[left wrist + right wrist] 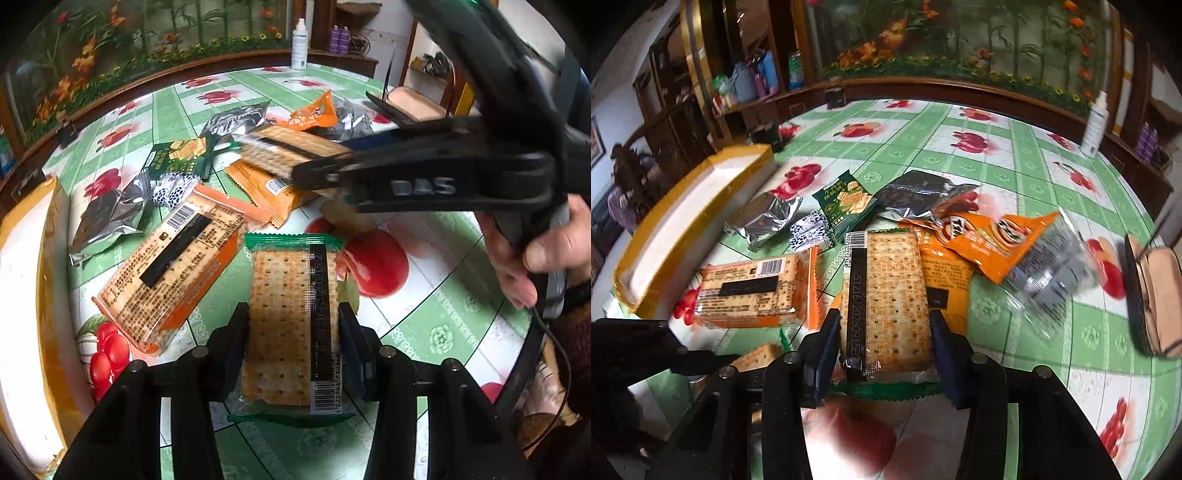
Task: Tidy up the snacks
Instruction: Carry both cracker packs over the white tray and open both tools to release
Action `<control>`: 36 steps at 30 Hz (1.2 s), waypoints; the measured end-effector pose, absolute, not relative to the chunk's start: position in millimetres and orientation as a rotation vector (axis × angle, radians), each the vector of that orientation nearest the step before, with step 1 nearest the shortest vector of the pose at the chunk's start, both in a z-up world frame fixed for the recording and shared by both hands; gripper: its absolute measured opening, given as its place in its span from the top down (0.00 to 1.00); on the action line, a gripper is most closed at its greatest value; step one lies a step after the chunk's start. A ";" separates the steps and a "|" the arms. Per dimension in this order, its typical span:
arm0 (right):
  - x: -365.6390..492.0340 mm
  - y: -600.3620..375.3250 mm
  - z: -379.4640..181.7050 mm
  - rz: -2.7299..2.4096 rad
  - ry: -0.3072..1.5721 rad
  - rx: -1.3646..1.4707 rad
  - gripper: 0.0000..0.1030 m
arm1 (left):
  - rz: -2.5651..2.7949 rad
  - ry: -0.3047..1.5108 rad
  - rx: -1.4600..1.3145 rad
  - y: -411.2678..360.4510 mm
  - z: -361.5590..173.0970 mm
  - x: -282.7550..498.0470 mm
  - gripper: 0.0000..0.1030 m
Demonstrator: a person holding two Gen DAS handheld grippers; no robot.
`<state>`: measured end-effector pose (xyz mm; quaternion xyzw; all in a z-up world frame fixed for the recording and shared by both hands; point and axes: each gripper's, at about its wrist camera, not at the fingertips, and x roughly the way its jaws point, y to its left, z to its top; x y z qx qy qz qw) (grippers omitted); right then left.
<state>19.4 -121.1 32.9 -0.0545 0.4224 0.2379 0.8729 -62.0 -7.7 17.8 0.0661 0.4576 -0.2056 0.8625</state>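
A: Green-checked oilcloth with red fruit prints covers the tabletop [1015, 155], and a flower mural runs along the wall behind it. What sits nearest?

B: Nearest the left wrist camera, the left gripper [293, 347] is clamped on a green-edged cracker pack [291, 325]. The pack's long axis runs straight away from the camera, barcode end toward it, and its green crimped seam points to the far edge.

A: And the other tool?

B: The right gripper [884, 339] pinches a second green-edged cracker pack [886, 295], also lengthwise along its fingers, with the barcode at the far end. In the left view this tool reaches in from the right, a hand [532, 254] on its handle.

A: What lies beyond?

B: Just left of both, an orange cracker pack [753, 291] lies flat; in the left view its long axis slants up to the right. Farther on is a loose heap: silver foil bag [764, 219], small black-and-white packet [809, 232], dark green snack bag [846, 203], black foil bag [919, 195], and orange wafer packets [997, 240]. A clear wrapper [1052, 269], blurred, lies to the right.

A: The edges?

B: A yellow-rimmed white box [683, 221] stands along the left edge, a tan case [1156, 291] by the right edge, and a white spray bottle [1095, 125] at the far right corner.
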 end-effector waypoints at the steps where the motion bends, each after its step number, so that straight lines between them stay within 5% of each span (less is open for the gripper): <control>1: 14.9 -125.2 35.7 0.499 0.874 -0.093 0.51 | -0.434 0.960 0.119 -4.3 18.5 -61.3 0.55; 18: -4.6 -105.3 67.4 0.598 0.852 0.026 0.51 | -0.338 0.830 -0.085 80.5 77.5 -60.2 0.55; 36: 47.0 79.3 83.1 0.786 0.952 0.002 0.50 | 0.021 0.855 -0.156 238.1 72.6 -7.6 0.55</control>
